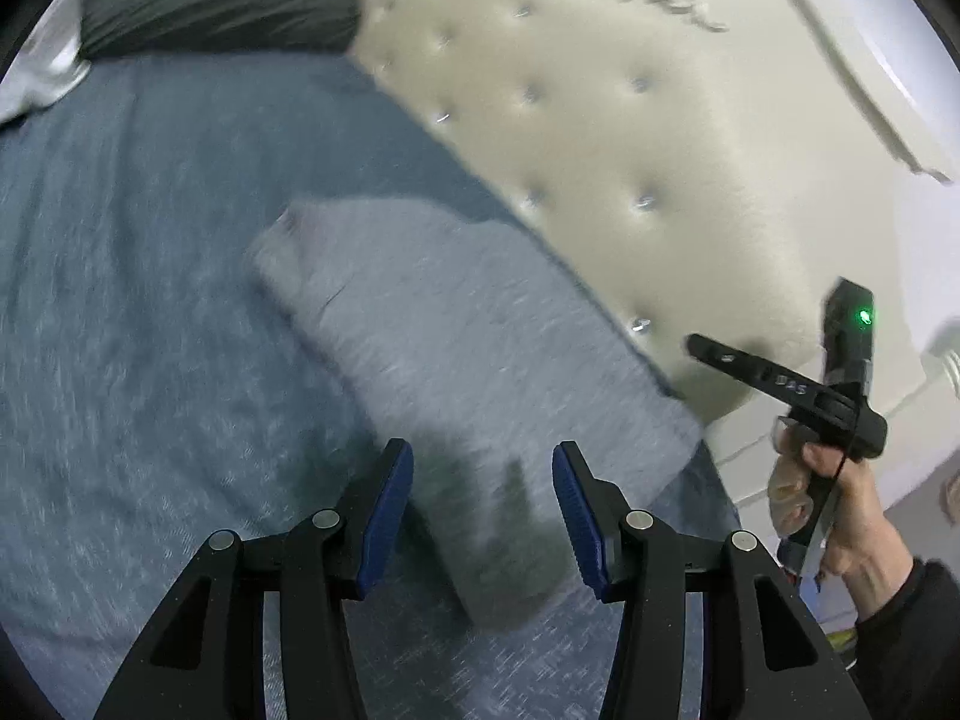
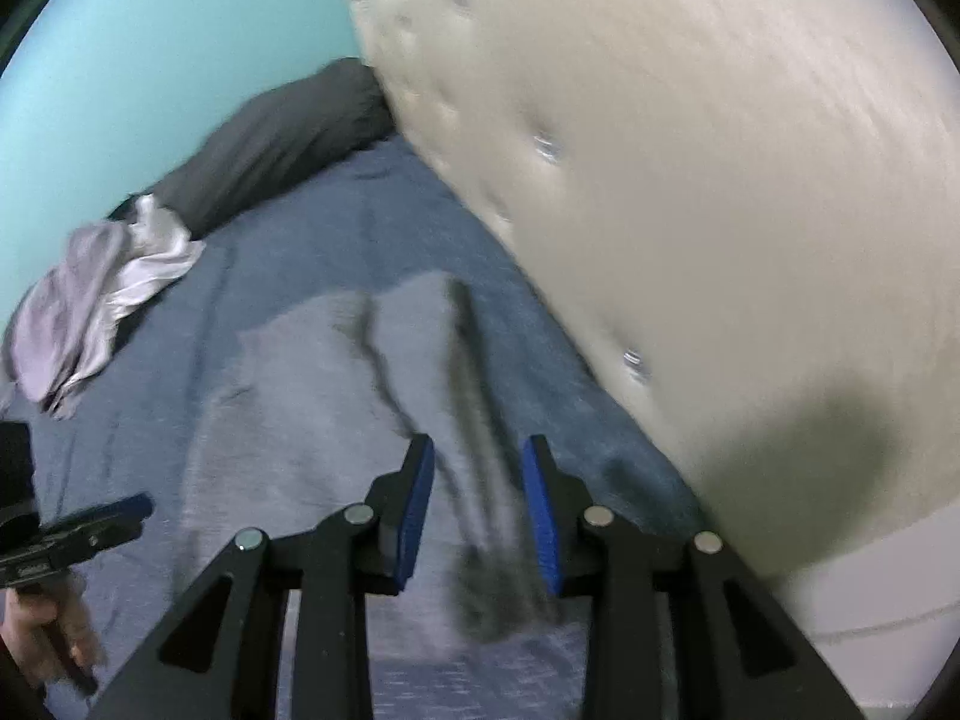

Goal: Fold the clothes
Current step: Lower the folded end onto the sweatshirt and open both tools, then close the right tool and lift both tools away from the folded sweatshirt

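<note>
A wide bed covered in a blue heathered blanket (image 1: 120,312) fills most of both views and carries everything else. Along its far side stands a cream button-tufted upholstered headboard (image 1: 600,138), its studs glinting; both pictures are blurred. In the right wrist view a pale turquoise wall (image 2: 168,42) rises behind the bed's far end. A dark grey pillow (image 1: 222,0) lies at that end, butted against the headboard. Just beside the pillow sits a crumpled lilac-grey satin garment (image 2: 96,300), unfolded, well apart from both claws.

The folded light grey knit garment (image 1: 456,360) lies as a long band on the blanket, running near and roughly parallel to the headboard, with its near end just below the claws.

The left claw (image 1: 483,516) hangs above that near end, its blue-padded fingers (image 1: 390,516) spread wide with nothing between them. The right claw (image 2: 477,510) is likewise parted and holds nothing, with a dark fold of the grey garment showing in its gap. The person's right hand (image 1: 840,516) grips its handle at the bed's edge.
</note>
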Demonstrator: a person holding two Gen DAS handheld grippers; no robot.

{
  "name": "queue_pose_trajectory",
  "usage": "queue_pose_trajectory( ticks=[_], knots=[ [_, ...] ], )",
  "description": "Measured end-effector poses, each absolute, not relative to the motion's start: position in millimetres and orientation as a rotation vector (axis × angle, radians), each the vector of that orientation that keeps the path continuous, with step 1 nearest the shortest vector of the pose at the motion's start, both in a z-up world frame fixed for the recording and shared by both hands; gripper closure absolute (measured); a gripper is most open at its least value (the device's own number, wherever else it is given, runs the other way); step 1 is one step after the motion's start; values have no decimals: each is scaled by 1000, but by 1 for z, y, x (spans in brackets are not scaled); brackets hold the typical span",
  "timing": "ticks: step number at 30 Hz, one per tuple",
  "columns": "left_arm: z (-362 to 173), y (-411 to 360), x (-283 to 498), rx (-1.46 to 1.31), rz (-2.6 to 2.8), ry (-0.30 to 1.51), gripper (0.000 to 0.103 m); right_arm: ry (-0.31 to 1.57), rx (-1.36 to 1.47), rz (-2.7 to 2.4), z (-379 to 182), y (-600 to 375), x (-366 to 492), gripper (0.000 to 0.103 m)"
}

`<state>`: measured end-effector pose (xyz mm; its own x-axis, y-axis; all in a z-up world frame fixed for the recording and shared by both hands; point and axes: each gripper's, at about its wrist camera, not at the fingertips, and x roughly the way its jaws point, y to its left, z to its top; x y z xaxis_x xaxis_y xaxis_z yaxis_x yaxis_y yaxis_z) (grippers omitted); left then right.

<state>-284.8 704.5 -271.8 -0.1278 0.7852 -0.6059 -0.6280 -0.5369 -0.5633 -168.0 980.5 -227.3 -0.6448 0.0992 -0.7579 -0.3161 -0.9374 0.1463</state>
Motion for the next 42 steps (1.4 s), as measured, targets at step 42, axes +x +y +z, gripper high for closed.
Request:
queue_pose_trajectory(
  ticks=[42],
  knots=[
    [-300,738,-249,-1190,1793,-20,52,498,-1191,2558,-279,972,-128,103]
  ],
)
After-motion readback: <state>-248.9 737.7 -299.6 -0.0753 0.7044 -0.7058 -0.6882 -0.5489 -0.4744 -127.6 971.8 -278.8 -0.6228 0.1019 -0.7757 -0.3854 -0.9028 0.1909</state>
